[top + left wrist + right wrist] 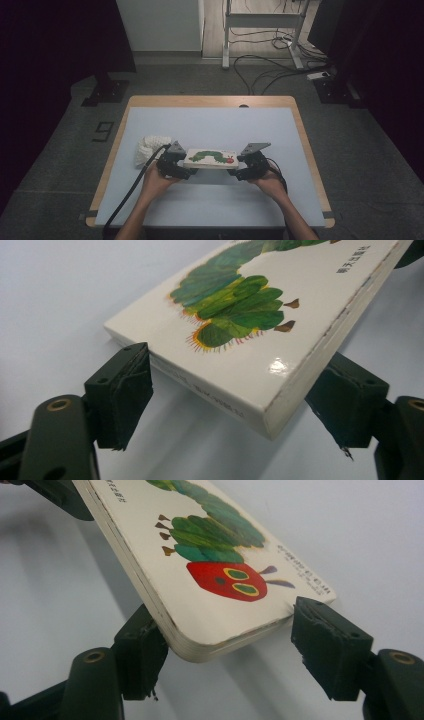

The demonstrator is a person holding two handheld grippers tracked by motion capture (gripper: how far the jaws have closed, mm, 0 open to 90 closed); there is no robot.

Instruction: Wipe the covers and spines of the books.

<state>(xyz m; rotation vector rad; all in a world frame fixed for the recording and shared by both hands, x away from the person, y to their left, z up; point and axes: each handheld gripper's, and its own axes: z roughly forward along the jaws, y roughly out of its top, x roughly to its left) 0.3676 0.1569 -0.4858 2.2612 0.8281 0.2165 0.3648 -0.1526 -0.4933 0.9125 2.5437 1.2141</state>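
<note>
Lying flat, white caterpillar board book (210,158), both tongs loosened around its ends.

I'm working in what looks like a lab or recording studio. Dark curtains (60,45) flank a lone table (210,102), with loose cables (260,70) across the grey floor (45,165) and a metal stand (262,30) behind.

Obstacles: white crumpled cloth (150,148) just left of the board book (210,158). Worktop (210,125) beyond the book: free passage.
</note>
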